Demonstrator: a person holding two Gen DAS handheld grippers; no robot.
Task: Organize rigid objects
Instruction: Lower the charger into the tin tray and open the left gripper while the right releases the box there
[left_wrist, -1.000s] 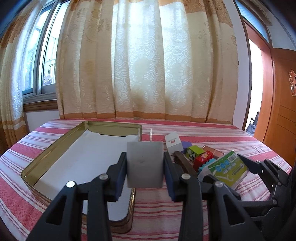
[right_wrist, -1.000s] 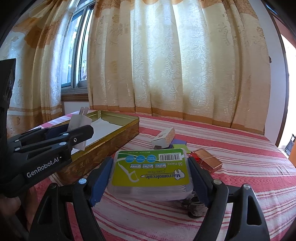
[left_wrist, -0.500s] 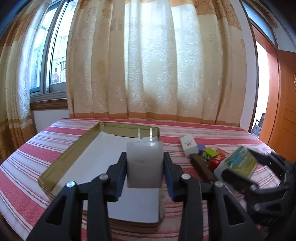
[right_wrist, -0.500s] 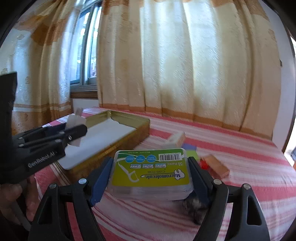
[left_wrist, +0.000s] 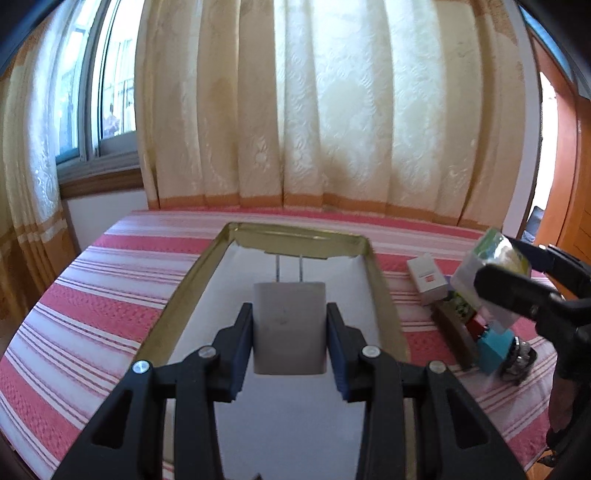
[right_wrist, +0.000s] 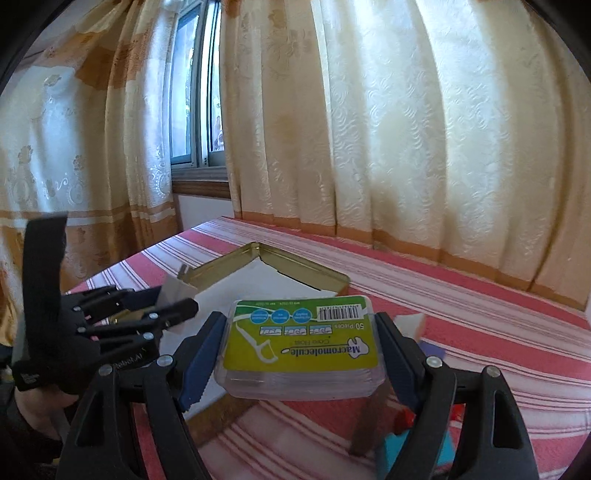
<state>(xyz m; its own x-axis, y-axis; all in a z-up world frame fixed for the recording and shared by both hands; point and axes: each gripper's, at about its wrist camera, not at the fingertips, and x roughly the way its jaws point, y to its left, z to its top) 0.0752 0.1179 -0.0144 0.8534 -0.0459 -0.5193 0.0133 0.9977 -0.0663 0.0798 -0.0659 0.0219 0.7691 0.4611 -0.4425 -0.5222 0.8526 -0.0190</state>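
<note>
A: What is the left gripper holding?

B: It is clamping a white charger plug between its two blue-padded fingers, closed just to the plug's width. The plug is sitting upright in the grip, its two metal prongs pointing forward, away from the camera.

A: And where is it hanging?

B: It is hovering over the gold tin tray, which is lying directly ahead of and beneath the fingers. The tray's white lining is showing below the plug.

A: What is the right gripper doing?

B: It is gripping a clear plastic floss-pick box with a green and yellow label, its fingers closed on the box's two short sides. The box is lying flat between them, label up.

A: Where is that box relative to the tray?

B: In the right wrist view, the tray's corner is showing ahead and to the left of the box. The left gripper is also showing to the left, over the tray.

A: Anything else nearby?

B: To the right of the left gripper, on the red striped tablecloth, a small white box is lying beside a huddle of coloured blocks. The right gripper is hanging above them with the floss-pick box, blurred. Cream curtains are hanging beyond the table.
</note>
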